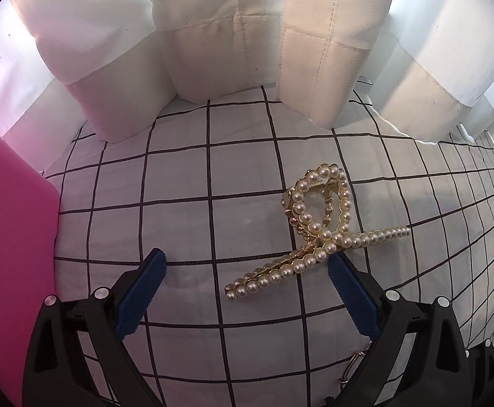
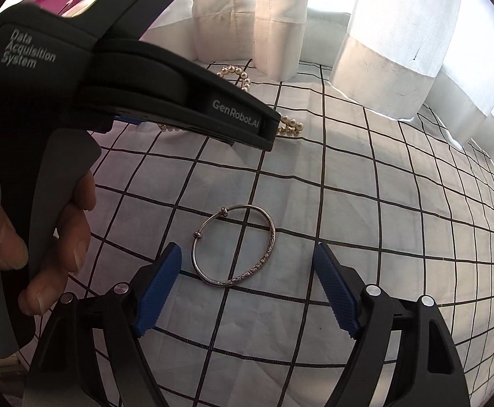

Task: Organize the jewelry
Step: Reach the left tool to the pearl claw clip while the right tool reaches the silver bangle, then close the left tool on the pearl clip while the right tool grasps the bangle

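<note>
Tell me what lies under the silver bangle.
The silver bangle lies flat on the white cloth with black grid lines; the grid shows through its ring. Whatever is beneath the cloth is covered. The open right gripper straddles the bangle without touching it.

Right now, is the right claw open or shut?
Open: right claw has blue pads spread apart, thin silver bangle lying flat between them, untouched.

Two black plastic grippers, left gripper (image 1: 247,264) and right gripper (image 2: 247,261), each with angular arms and triangular cut-outs. Blue ribbed pads on the fingers (image 2: 158,288), round silver screw heads at the pivots. White lettering "Data Acquisition System" and "GenRobot.AI" on the black body at upper left of the right-wrist view; grey trigger handle (image 2: 60,183) below.
</note>
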Motion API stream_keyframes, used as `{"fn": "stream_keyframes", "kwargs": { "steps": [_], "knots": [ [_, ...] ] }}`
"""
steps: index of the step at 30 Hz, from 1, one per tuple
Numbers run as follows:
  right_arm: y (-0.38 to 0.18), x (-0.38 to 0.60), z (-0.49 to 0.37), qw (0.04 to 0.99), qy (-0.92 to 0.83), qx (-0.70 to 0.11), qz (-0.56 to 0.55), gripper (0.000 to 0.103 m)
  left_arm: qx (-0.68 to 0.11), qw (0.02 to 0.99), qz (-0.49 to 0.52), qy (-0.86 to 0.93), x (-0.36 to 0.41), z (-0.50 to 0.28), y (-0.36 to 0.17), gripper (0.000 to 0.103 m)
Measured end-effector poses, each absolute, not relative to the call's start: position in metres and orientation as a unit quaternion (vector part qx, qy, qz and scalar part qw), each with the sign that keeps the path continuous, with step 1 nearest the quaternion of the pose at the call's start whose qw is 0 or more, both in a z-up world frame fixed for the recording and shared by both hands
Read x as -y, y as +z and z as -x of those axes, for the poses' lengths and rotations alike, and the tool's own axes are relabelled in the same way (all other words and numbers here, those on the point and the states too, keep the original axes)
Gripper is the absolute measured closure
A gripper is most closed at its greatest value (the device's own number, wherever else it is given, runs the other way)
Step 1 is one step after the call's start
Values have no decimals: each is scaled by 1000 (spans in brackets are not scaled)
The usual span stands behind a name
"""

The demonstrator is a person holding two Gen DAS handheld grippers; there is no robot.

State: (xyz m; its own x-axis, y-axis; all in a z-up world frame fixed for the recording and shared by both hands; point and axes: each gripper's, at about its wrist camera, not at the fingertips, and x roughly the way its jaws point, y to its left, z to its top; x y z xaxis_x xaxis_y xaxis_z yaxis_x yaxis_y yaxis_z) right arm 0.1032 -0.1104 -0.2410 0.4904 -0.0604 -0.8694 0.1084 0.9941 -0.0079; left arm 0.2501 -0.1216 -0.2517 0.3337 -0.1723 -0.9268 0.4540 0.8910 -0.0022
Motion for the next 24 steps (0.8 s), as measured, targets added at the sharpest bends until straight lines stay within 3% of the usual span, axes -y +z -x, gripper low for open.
{"fn": "stream_keyframes", "kwargs": {
  "steps": [5,9,12,14,15,16,17,18,19,24],
  "knots": [
    [-242,110,-101,862,-48,-504,-24,26,-543,805,-130,-200,121,-250,-253,9],
    [-242,114,-96,863,-46,-503,-29,27,-538,807,-131,-206,124,-249,-251,17],
    [-238,123,-91,863,-49,-501,-31,33,-529,809,-136,-218,129,-244,-250,30],
    [-235,126,-90,864,-58,-499,-35,50,-525,808,-140,-226,133,-238,-248,46],
    [-234,129,-89,864,-60,-498,-37,55,-524,808,-141,-231,135,-237,-247,49],
    [-233,132,-88,864,-62,-498,-40,64,-522,808,-145,-230,138,-236,-247,58],
    [-232,134,-88,864,-64,-498,-42,64,-522,808,-142,-236,141,-235,-246,73],
    [-232,136,-87,863,-61,-499,-48,65,-522,806,-142,-240,144,-233,-245,78],
    [-232,137,-87,863,-61,-498,-50,69,-522,806,-146,-239,146,-232,-244,91],
    [-228,147,-80,865,-53,-494,-74,79,-522,808,-140,-234,153,-227,-245,95]
  ]
}}
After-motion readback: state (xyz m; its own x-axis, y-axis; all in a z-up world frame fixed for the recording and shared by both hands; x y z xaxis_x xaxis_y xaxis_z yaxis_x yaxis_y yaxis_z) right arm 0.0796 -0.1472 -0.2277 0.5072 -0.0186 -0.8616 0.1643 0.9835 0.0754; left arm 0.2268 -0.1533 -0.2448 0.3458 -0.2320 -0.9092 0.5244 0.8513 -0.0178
